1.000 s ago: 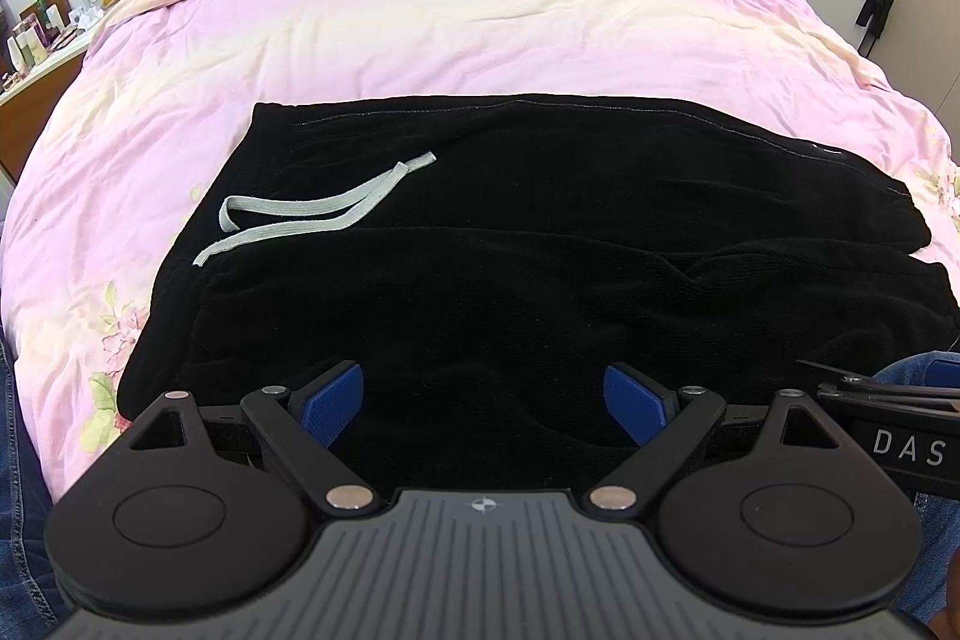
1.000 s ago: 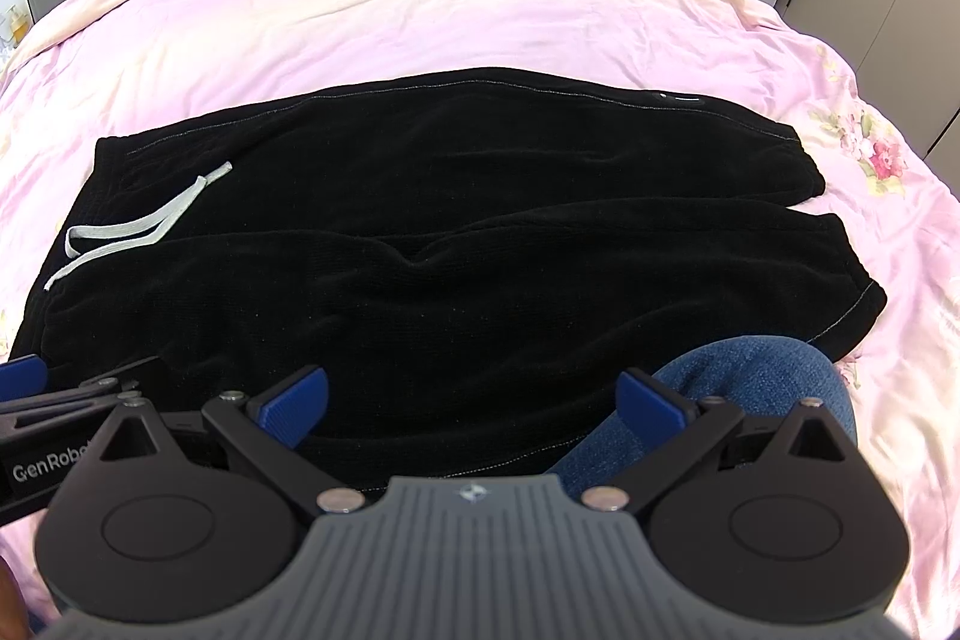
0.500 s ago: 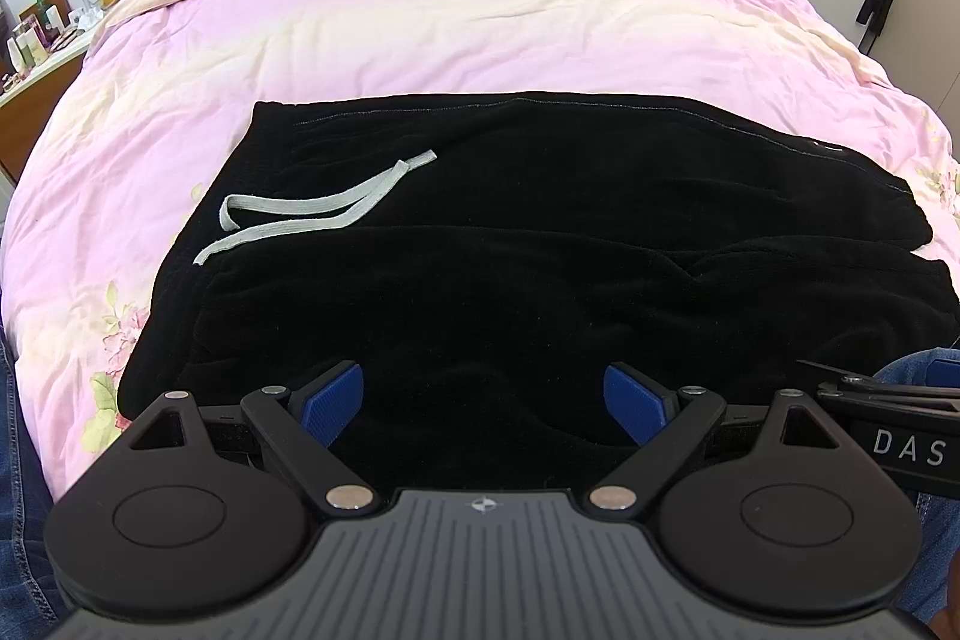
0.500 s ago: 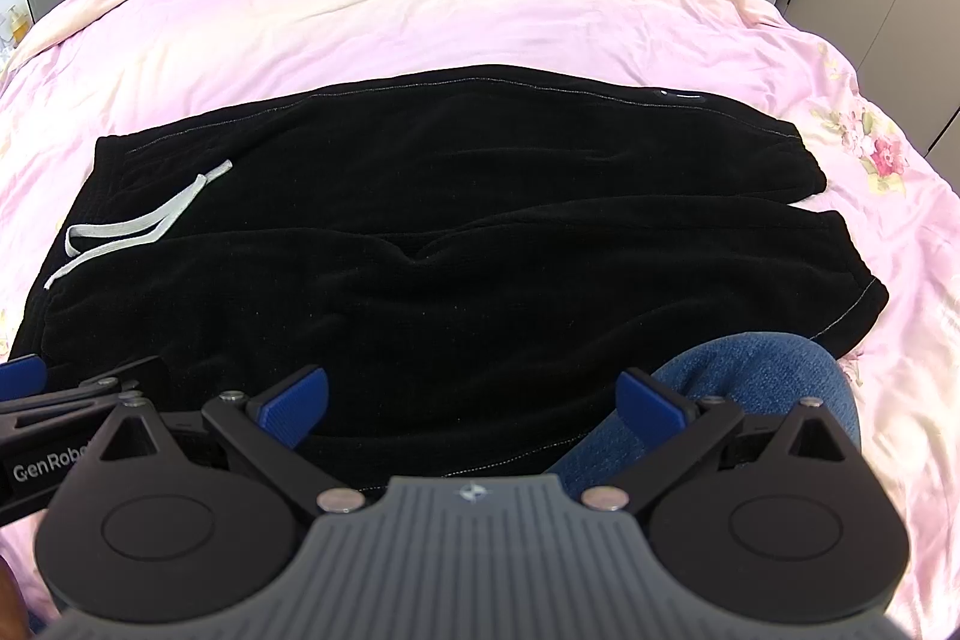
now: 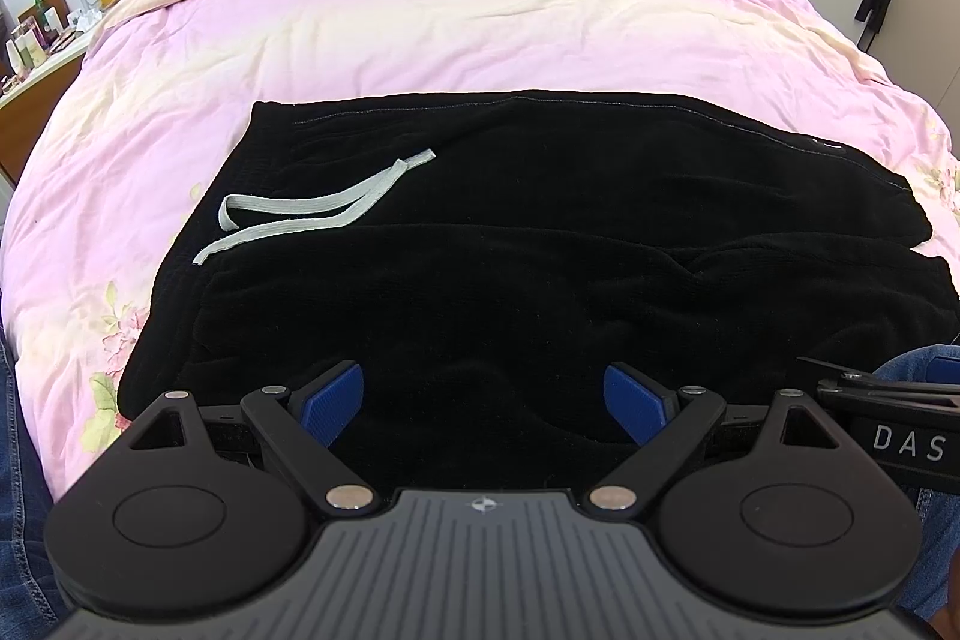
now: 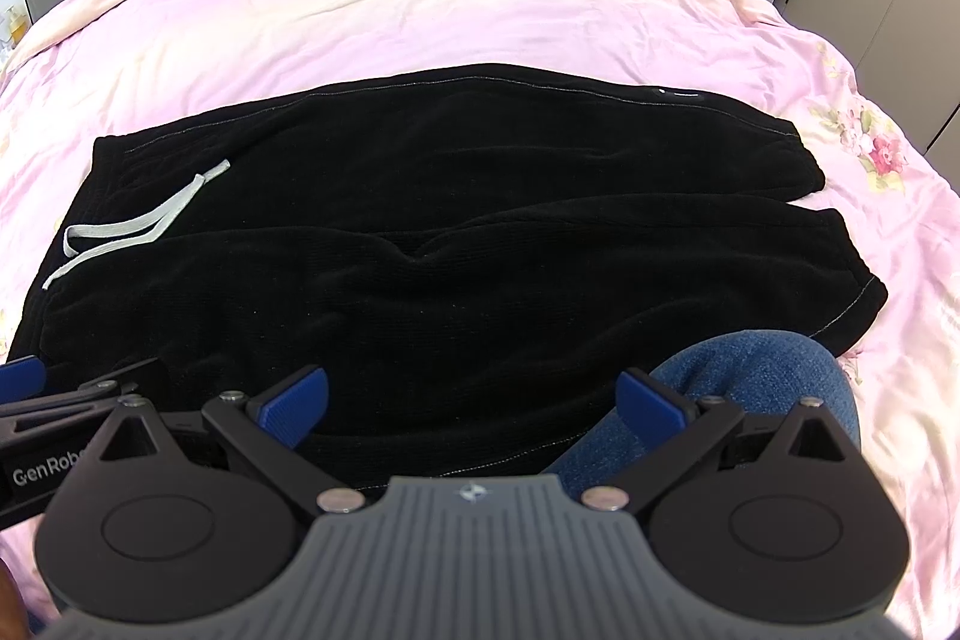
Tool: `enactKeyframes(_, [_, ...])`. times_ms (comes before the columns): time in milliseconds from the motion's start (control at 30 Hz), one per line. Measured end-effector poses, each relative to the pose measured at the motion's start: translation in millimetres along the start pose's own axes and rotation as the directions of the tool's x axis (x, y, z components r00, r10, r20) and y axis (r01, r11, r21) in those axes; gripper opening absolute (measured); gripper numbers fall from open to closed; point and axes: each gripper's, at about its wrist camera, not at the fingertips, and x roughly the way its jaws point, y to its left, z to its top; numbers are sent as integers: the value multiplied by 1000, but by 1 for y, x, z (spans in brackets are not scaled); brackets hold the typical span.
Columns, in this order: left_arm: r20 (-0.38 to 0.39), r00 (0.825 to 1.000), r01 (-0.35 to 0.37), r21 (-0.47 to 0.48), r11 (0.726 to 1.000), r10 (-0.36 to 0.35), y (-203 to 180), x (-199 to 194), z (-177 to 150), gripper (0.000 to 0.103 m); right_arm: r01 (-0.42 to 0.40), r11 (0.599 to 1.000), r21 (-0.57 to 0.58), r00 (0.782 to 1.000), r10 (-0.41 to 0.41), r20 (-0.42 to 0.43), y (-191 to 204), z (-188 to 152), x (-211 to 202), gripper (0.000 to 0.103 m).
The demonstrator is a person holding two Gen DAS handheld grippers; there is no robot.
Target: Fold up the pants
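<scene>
At the far left, a wooden nightstand [image 5: 30, 100] with small bottles stood beside the bed. The pink duvet [image 5: 456, 10] covered the whole bed. The black pants [image 5: 540, 244] lay flat across its near half, with the waistband at the left and the leg ends at the right. The grey drawstring [image 5: 312, 211] rested on the fabric near the waistband. The left gripper [image 5: 483, 403] was above the near edge of the pants, its jaws spread wide and holding nothing. Further right, the right gripper [image 6: 474, 400] was released too, above the same edge, with the person's knee in blue jeans [image 6: 756, 370] just beside its right finger.
</scene>
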Motion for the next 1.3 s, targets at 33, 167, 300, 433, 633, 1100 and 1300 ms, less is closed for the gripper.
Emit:
enactKeyframes(33, [0, 1000, 0, 0, 1000, 0, 0, 0, 0, 103, 0, 1000, 0, 1000, 0, 0, 0, 0, 0, 98])
enactKeyframes(167, [0, 1000, -1, 1, 1000, 1, -1, 0, 0, 103, 0, 1000, -1, 1000, 0, 1, 0, 0, 0, 98])
enactKeyframes(300, [0, 1000, 0, 0, 1000, 0, -1, 0, 0, 103, 0, 1000, 1, 1000, 0, 1, 0, 0, 1, 98])
enactKeyframes(433, [-1, 1000, 0, 0, 1000, 0, -1, 0, 0, 103, 1, 1000, 1, 1000, -1, 0, 0, 0, 1, 98])
enactKeyframes(633, [0, 1000, -1, 0, 1000, 1, -1, 0, 0, 103, 1, 1000, 0, 1000, -1, 1, 0, 0, 1, 98])
enactKeyframes(1100, [11, 1000, -23, -27, 999, 24, 25, 7, 2, 103, -14, 998, 59, 999, 12, 40, -30, 12, 3, 98])
enactKeyframes(1300, [-13, 998, -68, -170, 983, 67, 88, 32, 1, 103, 22, 980, 197, 990, -49, 131, -105, 32, 15, 98])
